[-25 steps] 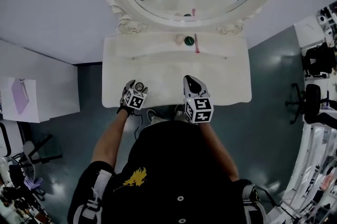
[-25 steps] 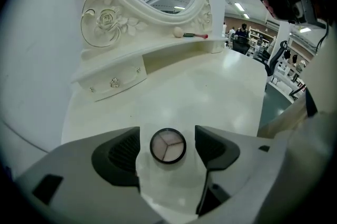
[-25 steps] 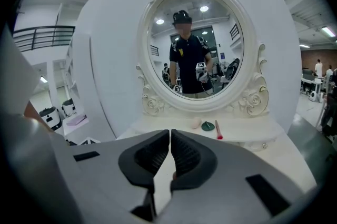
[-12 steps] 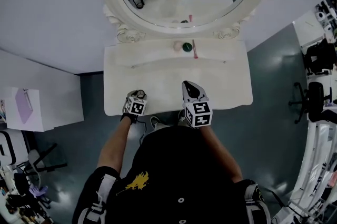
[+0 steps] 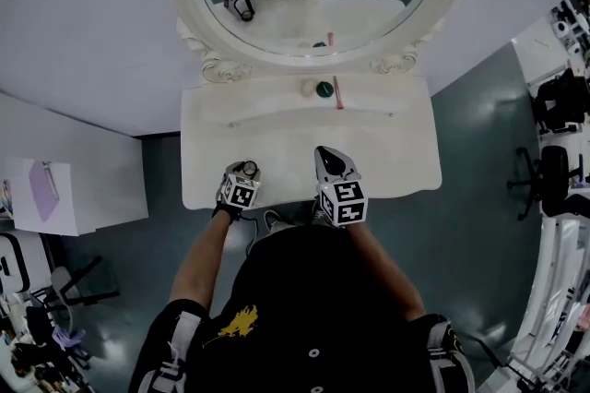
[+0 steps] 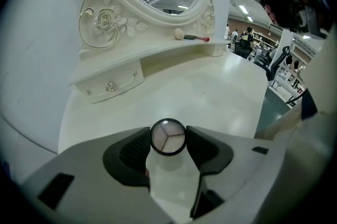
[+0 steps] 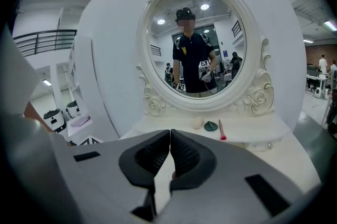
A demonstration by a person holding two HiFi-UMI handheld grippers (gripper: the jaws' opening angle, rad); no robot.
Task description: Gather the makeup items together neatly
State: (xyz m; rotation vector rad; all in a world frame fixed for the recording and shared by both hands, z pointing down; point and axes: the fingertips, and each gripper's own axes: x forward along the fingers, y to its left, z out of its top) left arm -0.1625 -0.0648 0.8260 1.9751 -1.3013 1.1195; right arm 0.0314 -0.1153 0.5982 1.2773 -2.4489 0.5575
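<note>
Left fingers: your left gripper point(image 6: 168, 140) has just been closing; its pads now clamp the round compact point(image 6: 168, 136).
Right fingers: your right gripper point(image 7: 170, 132) is pressed together, nothing in it.
Compact contents: three pale wedge pans, face up.
Compact place: over the near left of the dressing table point(image 5: 387, 151), well apart from the shelf items.
Shelf point(image 5: 267, 101): sponge point(image 7: 198, 123), green disc point(image 7: 210, 125) and brush point(image 7: 221, 131) lie close together under the mirror point(image 7: 197, 44).
Brush axis: mirror to front, red end towards you.
Drawer point(image 6: 110, 83): closed.
</note>
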